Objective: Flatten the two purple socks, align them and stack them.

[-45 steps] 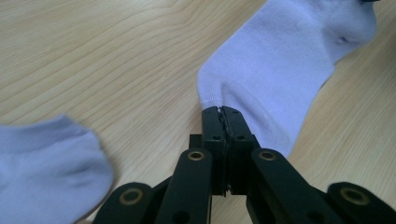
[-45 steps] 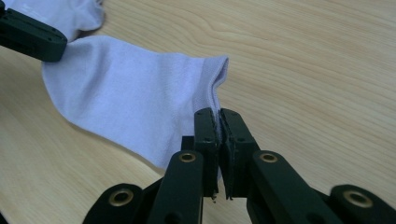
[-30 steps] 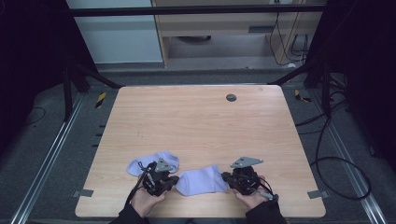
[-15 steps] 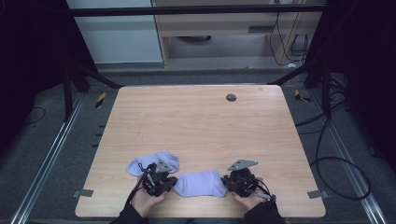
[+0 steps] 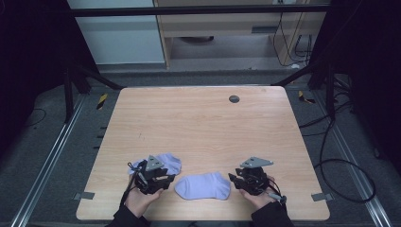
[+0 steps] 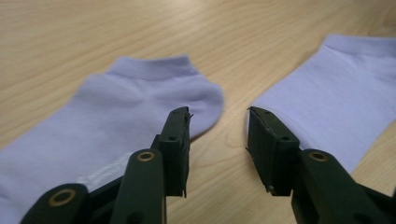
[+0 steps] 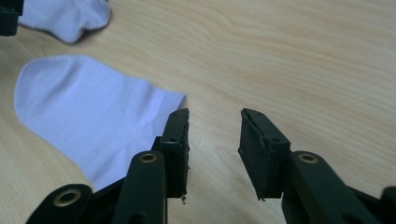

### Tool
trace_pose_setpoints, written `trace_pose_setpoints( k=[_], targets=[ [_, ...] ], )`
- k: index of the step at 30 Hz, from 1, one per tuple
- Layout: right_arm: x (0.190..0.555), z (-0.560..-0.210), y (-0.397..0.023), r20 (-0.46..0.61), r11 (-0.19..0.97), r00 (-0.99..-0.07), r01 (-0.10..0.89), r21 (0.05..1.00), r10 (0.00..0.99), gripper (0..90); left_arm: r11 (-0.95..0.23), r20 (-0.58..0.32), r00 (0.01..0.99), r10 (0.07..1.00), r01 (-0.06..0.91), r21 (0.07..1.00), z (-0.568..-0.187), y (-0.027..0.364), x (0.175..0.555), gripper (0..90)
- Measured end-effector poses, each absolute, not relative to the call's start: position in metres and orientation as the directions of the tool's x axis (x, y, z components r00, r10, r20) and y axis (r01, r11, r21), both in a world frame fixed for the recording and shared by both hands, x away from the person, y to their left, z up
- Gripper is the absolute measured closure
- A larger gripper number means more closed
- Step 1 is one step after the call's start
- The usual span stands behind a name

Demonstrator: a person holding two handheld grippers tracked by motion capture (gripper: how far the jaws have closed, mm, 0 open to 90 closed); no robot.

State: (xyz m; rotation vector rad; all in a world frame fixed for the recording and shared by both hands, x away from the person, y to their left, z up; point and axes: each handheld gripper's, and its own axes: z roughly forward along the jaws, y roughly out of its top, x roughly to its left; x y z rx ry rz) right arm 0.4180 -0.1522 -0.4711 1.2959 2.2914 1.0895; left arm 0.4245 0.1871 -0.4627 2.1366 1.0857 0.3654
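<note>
With both the left gripper (image 5: pixel 163 177) and right gripper (image 5: pixel 236 178) just opened and empty, the flat near sock (image 5: pixel 203 185) lies released; re-closing low could bunch it or drag it toward the far-left sock (image 5: pixel 166 161).

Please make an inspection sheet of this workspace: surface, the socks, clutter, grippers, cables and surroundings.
Surface: wooden table, bare, with a dark round cap at the far side.
Job's things: flat sock at the near edge; second sock beside it, partly under the left gripper.
Clutter: nothing seen.
Grippers: left gripper and right gripper have just been opening; nothing between the jaws.
Cables: black cables on the floor.
Surroundings: dark floor, metal rails, cabinet behind.
</note>
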Motion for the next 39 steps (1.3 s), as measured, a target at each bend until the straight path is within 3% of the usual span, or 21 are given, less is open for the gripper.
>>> trace_pose_setpoints(
  k=[12,25,39],
  targets=[
    [0.435,-0.452,-0.147,0.143,0.22,-0.519,0.575,0.788,0.843,54.4,-0.294,-0.05,0.481,0.875,0.612,0.734,-0.451,0.238,0.441,49.0],
    [0.462,-0.438,-0.077,0.121,0.267,-0.585,0.533,0.803,0.802,45.6,-0.219,-0.059,0.378,0.924,0.649,0.729,-0.455,0.283,0.451,45.4],
    [0.484,-0.451,-0.021,0.121,0.303,-0.605,0.55,0.778,0.787,47.2,-0.237,-0.017,0.341,0.94,0.689,0.685,-0.468,0.301,0.457,45.6]
  ],
)
